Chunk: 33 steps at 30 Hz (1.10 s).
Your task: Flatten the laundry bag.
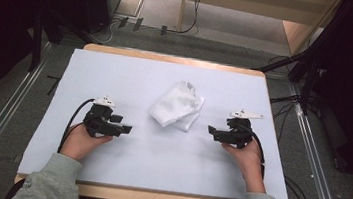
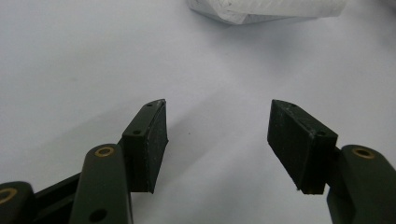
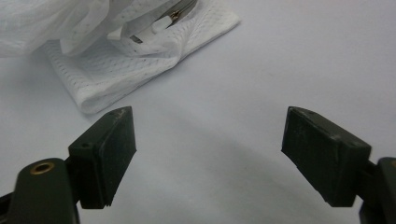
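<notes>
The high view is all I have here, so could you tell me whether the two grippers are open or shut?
Observer: Both are open. In the left gripper view, the left gripper has its jaws spread with bare table cover between them.
Operator: Thank you. And the right one?
Observer: The right gripper is also spread wide and holds nothing.
Operator: Is that white bundle plain cloth?
Observer: The right gripper view shows the white mesh cloth is a fine net fabric with a folded edge nearest the jaws, and a small metal zipper pull sits near its top.
</notes>
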Available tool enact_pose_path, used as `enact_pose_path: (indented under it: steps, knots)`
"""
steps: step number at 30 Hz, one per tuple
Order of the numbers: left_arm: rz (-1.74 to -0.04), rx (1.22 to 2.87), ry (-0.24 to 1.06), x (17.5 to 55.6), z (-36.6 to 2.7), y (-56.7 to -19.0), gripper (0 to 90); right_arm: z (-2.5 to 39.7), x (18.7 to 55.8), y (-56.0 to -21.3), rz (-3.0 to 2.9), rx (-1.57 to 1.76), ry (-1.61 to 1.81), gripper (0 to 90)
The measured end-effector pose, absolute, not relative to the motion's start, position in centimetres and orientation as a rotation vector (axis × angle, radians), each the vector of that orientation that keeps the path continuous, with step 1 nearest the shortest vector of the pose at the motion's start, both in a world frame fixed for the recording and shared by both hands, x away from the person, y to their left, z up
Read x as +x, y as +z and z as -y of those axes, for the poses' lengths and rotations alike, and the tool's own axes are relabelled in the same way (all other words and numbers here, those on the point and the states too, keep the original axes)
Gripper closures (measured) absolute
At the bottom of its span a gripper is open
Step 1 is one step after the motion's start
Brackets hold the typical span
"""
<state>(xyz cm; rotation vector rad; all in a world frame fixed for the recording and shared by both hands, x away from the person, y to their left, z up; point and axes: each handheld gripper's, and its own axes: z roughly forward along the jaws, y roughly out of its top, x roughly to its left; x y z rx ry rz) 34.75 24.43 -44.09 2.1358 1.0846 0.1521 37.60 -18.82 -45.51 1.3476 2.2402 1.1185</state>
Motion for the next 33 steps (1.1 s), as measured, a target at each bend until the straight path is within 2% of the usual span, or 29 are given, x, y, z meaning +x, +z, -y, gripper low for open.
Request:
enact_pose_path:
  steps: [13, 25, 28, 33]
  knots:
    - [-1.086, 2.100, 0.099, 36.1, -24.1, -44.2, 33.5, 18.9, 37.7, -45.6, -2.271, 1.319, 1.129, 32.2]
    - [-1.041, 2.146, 0.095, 37.1, -23.6, -43.9, 36.7, 19.1, 37.4, -45.7, -2.292, 1.321, 1.169, 37.2]
    - [-1.023, 2.170, 0.103, 37.1, -23.4, -44.0, 37.8, 19.4, 37.5, -45.5, -2.278, 1.363, 1.182, 42.4]
    - [-1.060, 2.139, 0.072, 36.9, -23.7, -43.9, 37.6, 19.2, 37.8, -45.3, -2.296, 1.387, 1.199, 43.7]
